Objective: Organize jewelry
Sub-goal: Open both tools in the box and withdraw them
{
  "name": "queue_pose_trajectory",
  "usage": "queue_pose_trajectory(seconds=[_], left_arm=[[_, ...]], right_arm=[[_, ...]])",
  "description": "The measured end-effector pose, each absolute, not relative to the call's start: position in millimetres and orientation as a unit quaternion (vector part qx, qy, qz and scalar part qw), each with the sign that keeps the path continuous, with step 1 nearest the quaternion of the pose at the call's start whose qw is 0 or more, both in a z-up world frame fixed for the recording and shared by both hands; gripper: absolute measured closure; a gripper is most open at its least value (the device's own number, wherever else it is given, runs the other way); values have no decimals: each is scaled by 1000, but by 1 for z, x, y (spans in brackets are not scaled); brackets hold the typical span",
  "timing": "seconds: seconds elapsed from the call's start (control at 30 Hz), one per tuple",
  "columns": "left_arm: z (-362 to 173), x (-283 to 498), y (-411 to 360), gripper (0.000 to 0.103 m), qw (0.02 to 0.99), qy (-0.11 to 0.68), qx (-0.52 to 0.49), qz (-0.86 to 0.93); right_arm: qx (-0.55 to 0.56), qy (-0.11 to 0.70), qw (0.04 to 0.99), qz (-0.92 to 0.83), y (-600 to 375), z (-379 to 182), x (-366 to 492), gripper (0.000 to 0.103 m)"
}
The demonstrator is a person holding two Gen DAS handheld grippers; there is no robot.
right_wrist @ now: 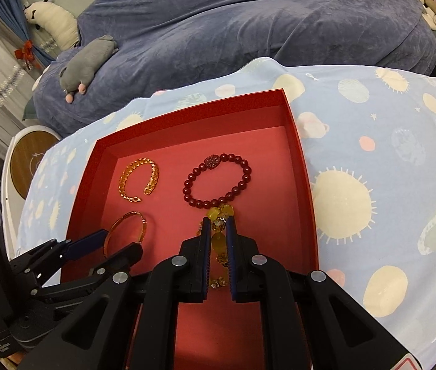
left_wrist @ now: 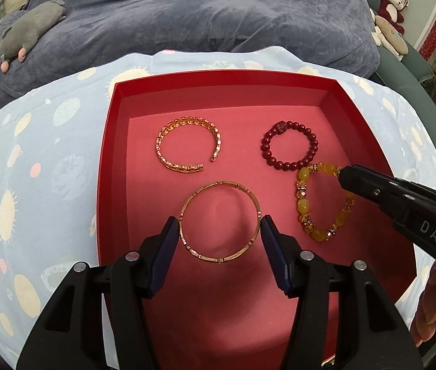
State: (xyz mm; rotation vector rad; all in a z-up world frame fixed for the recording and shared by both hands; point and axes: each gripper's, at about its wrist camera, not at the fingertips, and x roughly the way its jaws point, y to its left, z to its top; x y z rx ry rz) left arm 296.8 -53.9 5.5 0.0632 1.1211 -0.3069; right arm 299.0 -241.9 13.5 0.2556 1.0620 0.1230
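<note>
Left hand-held gripper [left_wrist: 219, 228] open w/ jaws astride gold bangle [left_wrist: 219, 221], right hand-held gripper [right_wrist: 218, 225] clamping yellow bead bracelet [left_wrist: 325, 200]

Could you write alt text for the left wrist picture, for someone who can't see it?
An open left gripper straddles a thin gold bangle in a red tray. Beyond lie a gold cuff and red bead bracelet; the right gripper reaches a yellow bead bracelet.

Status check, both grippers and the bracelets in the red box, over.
Left gripper open, straddling gold bangle. Right gripper narrowed around yellow bead bracelet, grip unclear. Nothing blocking.
</note>
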Motion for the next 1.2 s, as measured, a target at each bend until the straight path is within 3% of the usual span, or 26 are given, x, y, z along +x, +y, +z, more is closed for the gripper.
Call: queue_pose_trajectory(seconds=[0.1, 0.2, 0.67, 1.2], left_arm=[[9, 295, -52, 32, 846, 516, 38, -126], [16, 291, -50, 32, 852, 507, 32, -128], [55, 228, -34, 32, 868, 480, 16, -126], [52, 119, -27, 32, 858, 496, 23, -132]], right_arm=[[95, 489, 866, 47, -238, 22, 292, 80], [80, 474, 876, 46, -236, 32, 283, 68], [76, 453, 887, 50, -227, 71, 208, 67], [70, 479, 875, 30, -232, 61, 97, 67]])
